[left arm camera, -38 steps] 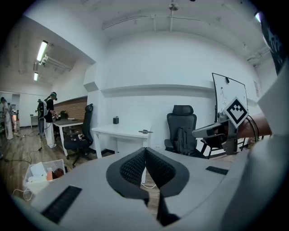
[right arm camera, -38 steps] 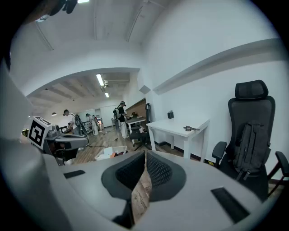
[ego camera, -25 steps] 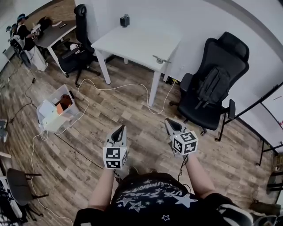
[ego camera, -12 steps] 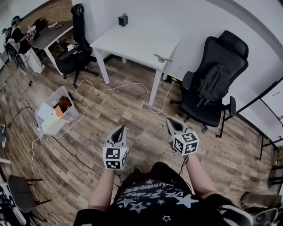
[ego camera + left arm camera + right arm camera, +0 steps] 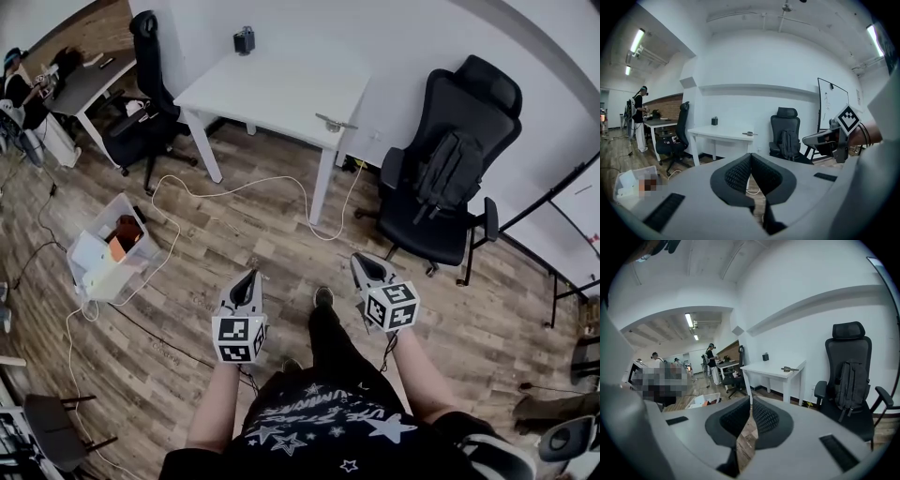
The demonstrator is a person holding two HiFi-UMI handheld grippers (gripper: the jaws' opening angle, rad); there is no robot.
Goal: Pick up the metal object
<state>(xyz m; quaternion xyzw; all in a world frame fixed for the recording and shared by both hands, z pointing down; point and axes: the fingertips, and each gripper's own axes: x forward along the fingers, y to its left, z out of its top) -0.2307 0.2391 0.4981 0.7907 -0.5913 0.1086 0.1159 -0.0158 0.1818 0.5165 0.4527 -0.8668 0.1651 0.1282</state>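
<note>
The metal object is a small grey piece lying near the front right corner of the white table. It also shows far off in the left gripper view and in the right gripper view. My left gripper and right gripper are held side by side at waist height over the wood floor, well short of the table. Both point toward it. Each has its ribbed pads closed together with nothing between them.
A small dark box stands at the table's back edge. A black office chair with a backpack is right of the table. A white cable runs across the floor, and a white bin sits to the left. Another chair and a desk stand far left.
The person has stepped forward, with one foot now out ahead between the grippers. The table has drawn a little nearer. Both grippers stay shut and level.
</note>
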